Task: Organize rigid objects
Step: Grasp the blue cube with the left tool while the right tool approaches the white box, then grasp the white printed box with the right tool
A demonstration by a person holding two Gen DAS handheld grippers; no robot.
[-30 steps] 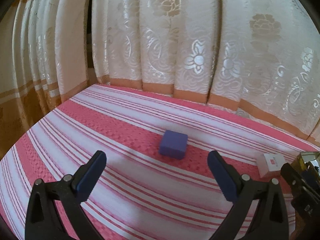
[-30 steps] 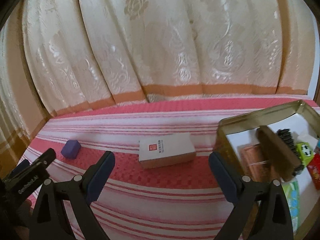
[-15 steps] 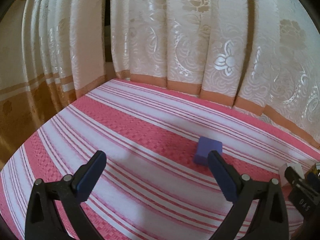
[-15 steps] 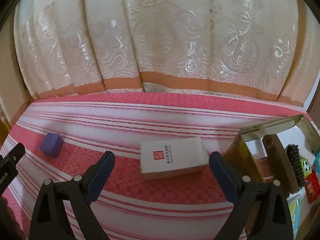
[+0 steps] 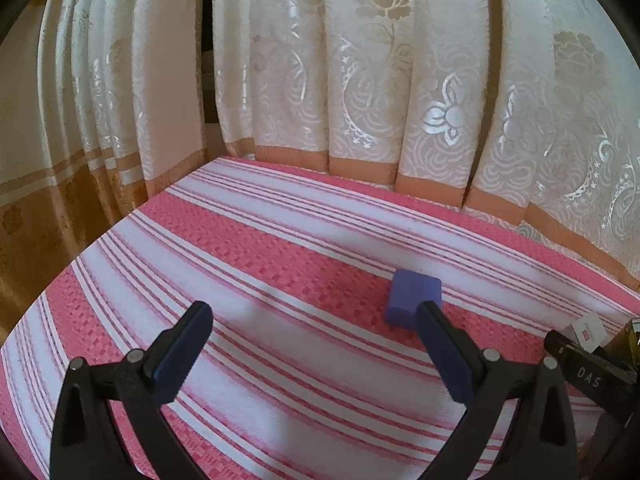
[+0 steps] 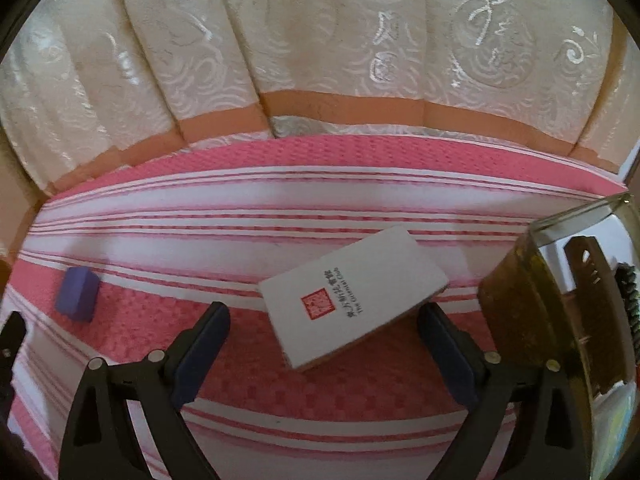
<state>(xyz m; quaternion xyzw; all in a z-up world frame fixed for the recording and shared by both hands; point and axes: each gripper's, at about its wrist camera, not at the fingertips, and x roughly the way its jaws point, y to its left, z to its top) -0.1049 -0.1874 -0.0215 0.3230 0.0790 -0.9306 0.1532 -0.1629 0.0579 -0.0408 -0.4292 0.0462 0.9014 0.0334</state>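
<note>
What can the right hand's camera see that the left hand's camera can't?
Only the right wrist view shows the top of the white box with its red stamp and writing, and the inside of the gold tin, where a brown thing stands. Only the left wrist view shows the brownish-gold curtain at the far left side. Both show the purple block, the pink striped cloth and the cream flowered curtain. Each camera sees its own gripper open and holding nothing: the left gripper and the right gripper.
</note>
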